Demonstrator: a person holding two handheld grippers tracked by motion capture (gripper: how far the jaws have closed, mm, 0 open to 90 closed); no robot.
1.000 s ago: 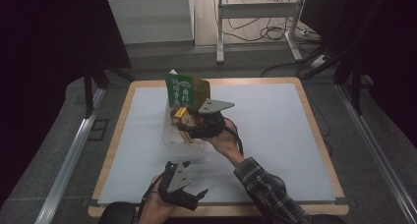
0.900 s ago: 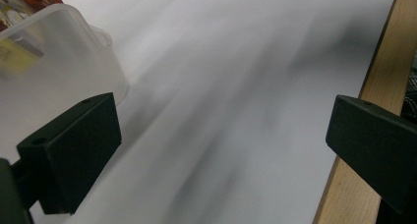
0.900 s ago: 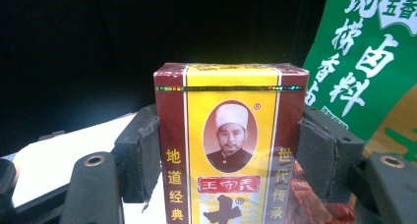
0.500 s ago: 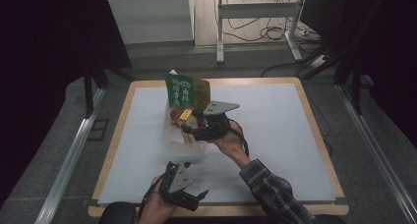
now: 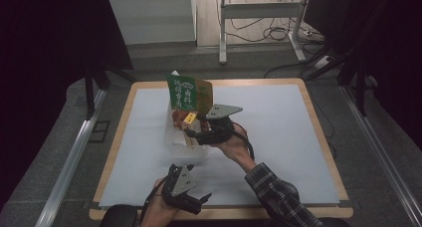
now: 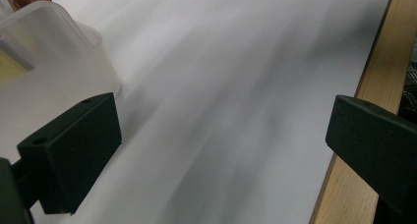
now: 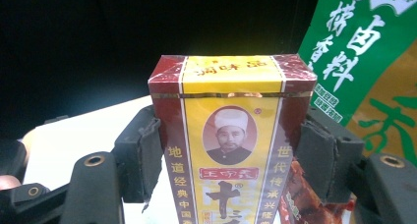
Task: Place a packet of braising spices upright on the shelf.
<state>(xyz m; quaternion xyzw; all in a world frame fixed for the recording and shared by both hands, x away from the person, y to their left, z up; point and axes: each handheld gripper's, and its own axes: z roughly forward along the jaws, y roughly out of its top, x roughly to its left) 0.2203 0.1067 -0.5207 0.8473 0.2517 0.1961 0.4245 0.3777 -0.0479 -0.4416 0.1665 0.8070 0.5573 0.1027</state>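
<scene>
Red-yellow box (image 7: 231, 135) | "十三香" | right gripper (image 7: 231, 157) jaws clamp it

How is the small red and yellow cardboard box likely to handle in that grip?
The red and yellow cardboard box looks stiff: its edges stay straight between the right gripper's pads. It is probably light for its size. Its glossy wrap may be somewhat slippery, and being tall and narrow, it could tip once set down.

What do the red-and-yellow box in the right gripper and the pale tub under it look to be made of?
Red-and-yellow box: printed card, probably under glossy film, judging by its crisp folded edges and sheen. Pale tub: frosted, translucent plastic, matte, with a rounded moulded rim and contents showing dimly through. The right gripper clamps the box.
</scene>
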